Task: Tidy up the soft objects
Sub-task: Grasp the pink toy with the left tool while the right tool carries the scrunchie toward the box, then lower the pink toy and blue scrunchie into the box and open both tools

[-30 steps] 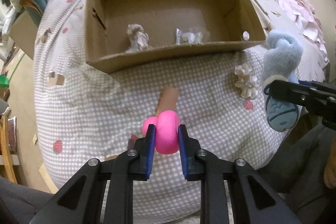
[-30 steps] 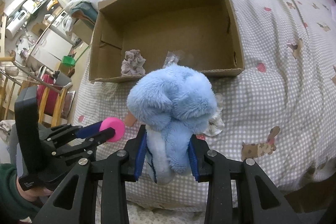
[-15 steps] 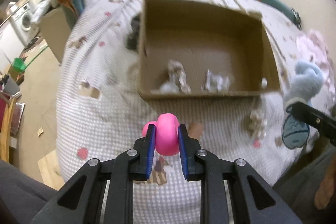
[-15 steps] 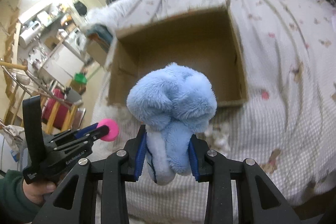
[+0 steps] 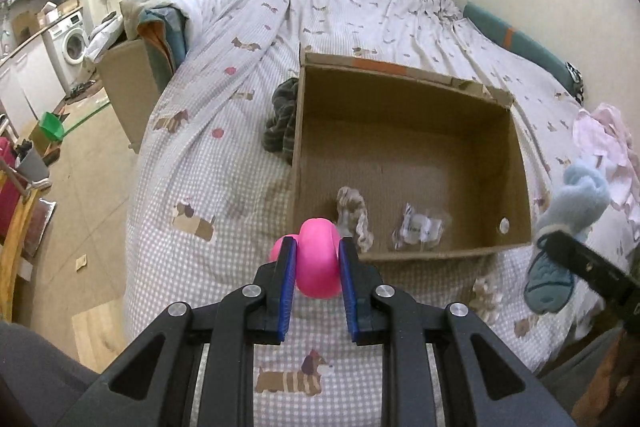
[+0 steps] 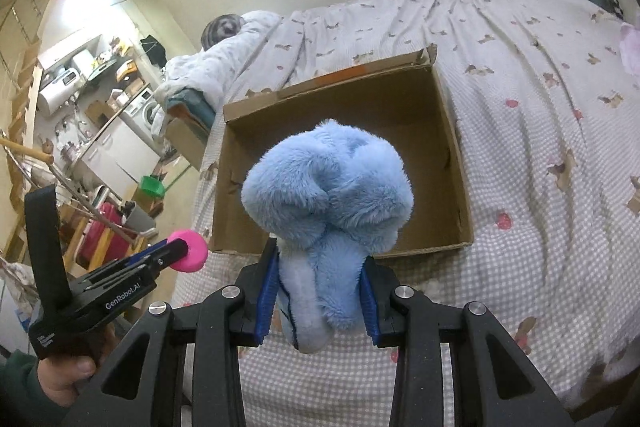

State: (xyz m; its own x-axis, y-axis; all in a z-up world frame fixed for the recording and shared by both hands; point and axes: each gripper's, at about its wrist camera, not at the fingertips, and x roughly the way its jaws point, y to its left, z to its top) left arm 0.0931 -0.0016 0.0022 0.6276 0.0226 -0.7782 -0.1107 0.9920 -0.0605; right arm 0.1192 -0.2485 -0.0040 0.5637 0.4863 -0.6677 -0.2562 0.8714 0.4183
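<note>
Left tool (image 5: 318, 269): pinching the pink soft toy (image 5: 318, 259), hovering just short of the near wall of the cardboard box (image 5: 404, 254).
Right tool (image 6: 318, 301): clamping the blue plush (image 6: 328, 187), held up over the bed (image 6: 540, 147).
Box from tools: lying straight ahead of both, open top facing up, a rope knot (image 5: 352, 213) and a plastic packet (image 5: 416, 227) sitting inside.
Nearer hand: looking like the left, its toy almost over the rim.
Next move, judged: carrying forward, then releasing.
</note>
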